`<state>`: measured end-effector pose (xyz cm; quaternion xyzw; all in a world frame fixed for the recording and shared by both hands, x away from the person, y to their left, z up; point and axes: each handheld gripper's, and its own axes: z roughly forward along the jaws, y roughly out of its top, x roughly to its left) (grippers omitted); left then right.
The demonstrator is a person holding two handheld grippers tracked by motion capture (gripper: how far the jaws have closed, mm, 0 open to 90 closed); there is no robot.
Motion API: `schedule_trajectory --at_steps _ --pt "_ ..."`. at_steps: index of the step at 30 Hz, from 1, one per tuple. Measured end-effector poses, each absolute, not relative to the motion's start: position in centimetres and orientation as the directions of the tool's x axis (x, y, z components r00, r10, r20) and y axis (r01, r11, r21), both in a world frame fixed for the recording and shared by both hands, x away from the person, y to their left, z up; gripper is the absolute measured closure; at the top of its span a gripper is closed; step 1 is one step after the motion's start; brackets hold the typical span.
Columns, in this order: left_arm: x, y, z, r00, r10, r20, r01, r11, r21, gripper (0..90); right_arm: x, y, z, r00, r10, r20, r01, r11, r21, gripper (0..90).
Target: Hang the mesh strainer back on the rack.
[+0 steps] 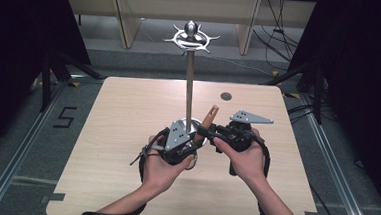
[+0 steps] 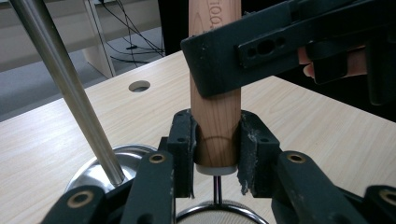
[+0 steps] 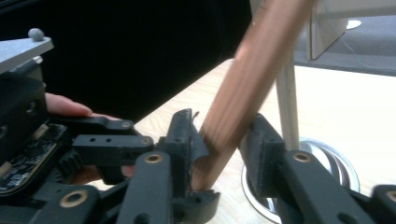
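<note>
A wooden handle (image 1: 211, 114) stands tilted over the middle of the table (image 1: 124, 173), beside the base of a metal stand. My left gripper (image 1: 195, 137) is shut on its lower end; in the left gripper view the pads (image 2: 184, 140) press both sides of the handle (image 2: 215, 126). Below its white end cap, a thin rod runs down to a round metal rim (image 2: 219, 208). My right gripper (image 1: 210, 132) comes from the right and is shut on the same handle (image 3: 243, 93) higher up. In the right gripper view the handle is blurred between the jaws of the right gripper (image 3: 224, 147).
The stand's pole (image 1: 189, 87) rises from a round metal base (image 2: 91, 170) just left of the handle, with curved hooks (image 1: 191, 37) at its top. A small round hole (image 1: 225, 96) lies in the tabletop behind. Dark curtains flank the table.
</note>
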<state>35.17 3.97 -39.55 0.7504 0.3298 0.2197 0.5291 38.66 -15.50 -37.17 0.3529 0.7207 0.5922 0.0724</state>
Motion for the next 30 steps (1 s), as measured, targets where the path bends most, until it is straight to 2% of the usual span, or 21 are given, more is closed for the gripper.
schedule_trajectory --at_steps 2,4,7,8,11,12,13,14,16,17,18,20,25,30 --pt "35.2 3.9 -39.5 0.688 0.726 -0.014 0.260 -0.228 0.938 67.8 38.4 -15.4 -36.9 -0.757 0.565 0.328 0.442 0.074 0.894 73.2" --pt "35.2 4.0 -39.5 0.689 0.724 -0.024 0.264 -0.220 0.939 67.6 38.6 -15.3 -36.9 -0.793 0.556 0.249 0.370 0.117 0.922 73.4" --pt "35.3 4.1 -39.5 0.705 0.709 -0.017 0.259 -0.235 0.937 65.8 38.5 -15.2 -36.7 -0.794 0.554 0.251 0.383 0.135 0.914 73.4" --pt "35.3 4.3 -39.4 0.714 0.700 -0.019 0.273 -0.253 0.928 63.0 38.8 -15.2 -36.6 -0.820 0.533 0.207 0.346 0.174 0.922 73.4" --pt "35.3 4.8 -39.2 0.726 0.688 -0.012 0.275 -0.274 0.922 53.3 38.9 -15.2 -36.3 -0.834 0.524 0.172 0.323 0.212 0.922 73.4" --pt "35.2 5.2 -39.2 0.730 0.683 -0.010 0.273 -0.279 0.921 50.5 39.1 -15.0 -35.8 -0.858 0.494 0.139 0.290 0.245 0.925 73.4" --pt "35.2 5.6 -39.2 0.733 0.681 -0.005 0.271 -0.285 0.920 50.5 39.1 -15.0 -35.8 -0.858 0.494 0.139 0.290 0.245 0.925 73.4" --pt "34.9 6.8 -39.2 0.740 0.673 -0.009 0.276 -0.291 0.916 46.8 39.5 -15.0 -35.3 -0.883 0.462 0.084 0.239 0.287 0.928 73.5" --pt "34.6 7.3 -39.2 0.734 0.679 -0.034 0.294 -0.272 0.916 45.2 39.6 -14.9 -35.1 -0.892 0.444 0.080 0.227 0.288 0.930 73.4" --pt "34.3 8.1 -39.3 0.732 0.681 -0.024 0.289 -0.279 0.916 43.3 39.6 -14.8 -34.9 -0.886 0.459 0.069 0.224 0.293 0.929 73.4" --pt "34.2 8.7 -39.4 0.733 0.680 -0.011 0.278 -0.285 0.917 41.5 39.9 -14.7 -34.7 -0.899 0.434 0.055 0.207 0.312 0.927 73.4" --pt "33.5 11.2 -40.1 0.718 0.695 -0.009 0.299 -0.297 0.907 39.9 40.1 -14.6 -34.4 -0.908 0.413 0.068 0.216 0.323 0.922 73.4" --pt "32.8 14.2 -41.4 0.699 0.715 -0.008 0.326 -0.308 0.894 39.2 40.3 -14.2 -34.2 -0.917 0.394 0.067 0.208 0.326 0.922 73.4" --pt "31.7 17.9 -44.0 0.644 0.763 -0.056 0.395 -0.269 0.879 38.2 40.6 -13.6 -33.7 -0.922 0.378 0.083 0.212 0.315 0.925 73.4"
